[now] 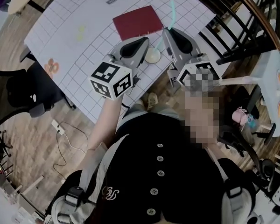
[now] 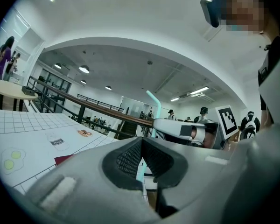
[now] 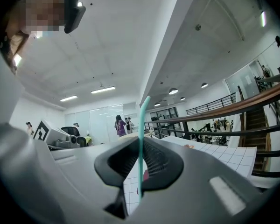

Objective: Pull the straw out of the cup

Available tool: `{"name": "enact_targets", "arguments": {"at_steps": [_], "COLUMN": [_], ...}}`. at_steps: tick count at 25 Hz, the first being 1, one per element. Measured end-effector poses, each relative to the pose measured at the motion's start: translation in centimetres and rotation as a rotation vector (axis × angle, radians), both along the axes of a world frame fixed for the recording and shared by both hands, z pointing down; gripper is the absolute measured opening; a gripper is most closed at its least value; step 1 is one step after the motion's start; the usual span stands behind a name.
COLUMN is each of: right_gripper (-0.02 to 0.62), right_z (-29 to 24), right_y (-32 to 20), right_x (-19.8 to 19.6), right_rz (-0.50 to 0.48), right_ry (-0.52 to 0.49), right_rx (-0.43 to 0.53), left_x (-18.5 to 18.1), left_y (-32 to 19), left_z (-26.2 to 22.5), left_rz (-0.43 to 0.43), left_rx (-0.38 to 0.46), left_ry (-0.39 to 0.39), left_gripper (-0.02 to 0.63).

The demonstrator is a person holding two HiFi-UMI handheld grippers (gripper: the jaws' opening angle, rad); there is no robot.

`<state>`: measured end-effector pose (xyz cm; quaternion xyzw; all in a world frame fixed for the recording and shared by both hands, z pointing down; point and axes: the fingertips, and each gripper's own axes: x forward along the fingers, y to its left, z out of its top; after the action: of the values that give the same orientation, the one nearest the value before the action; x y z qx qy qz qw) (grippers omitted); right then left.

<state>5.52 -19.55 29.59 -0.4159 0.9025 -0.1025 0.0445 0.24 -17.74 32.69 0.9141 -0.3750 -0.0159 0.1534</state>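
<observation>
A teal bendy straw (image 3: 142, 125) stands upright between the pads of my right gripper (image 3: 140, 157), which is shut on it. Its lower end hangs free just below the jaws. In the head view the straw (image 1: 171, 13) sticks out past the right gripper (image 1: 167, 31). A pale round cup (image 1: 152, 55) shows from above between the two gripper tips, partly hidden by my left gripper (image 1: 147, 41). Whether that gripper touches the cup I cannot tell. In the left gripper view my left gripper (image 2: 141, 153) has its jaws together with nothing between them. The straw (image 2: 154, 104) and right gripper (image 2: 177, 129) are just beyond.
A white gridded table (image 1: 74, 45) lies below both grippers, with a dark red book (image 1: 137, 22) on it behind them. Black chairs (image 1: 18, 97) stand at its left. A dark railing (image 1: 233, 36) runs at the right. People stand far off in the hall.
</observation>
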Motion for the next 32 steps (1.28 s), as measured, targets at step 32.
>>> {"name": "enact_targets", "arguments": {"at_steps": [32], "right_gripper": [0.025], "right_z": [-3.9], "right_y": [3.3], "right_x": [3.4], "right_rz": [0.018], "right_ry": [-0.231], "right_rx": [0.088], "left_x": [1.2], "left_y": [0.7], "left_z": [-1.7], "left_rz": [0.052], "left_rx": [0.066], "left_ry": [0.052], "left_gripper": [-0.002]}}
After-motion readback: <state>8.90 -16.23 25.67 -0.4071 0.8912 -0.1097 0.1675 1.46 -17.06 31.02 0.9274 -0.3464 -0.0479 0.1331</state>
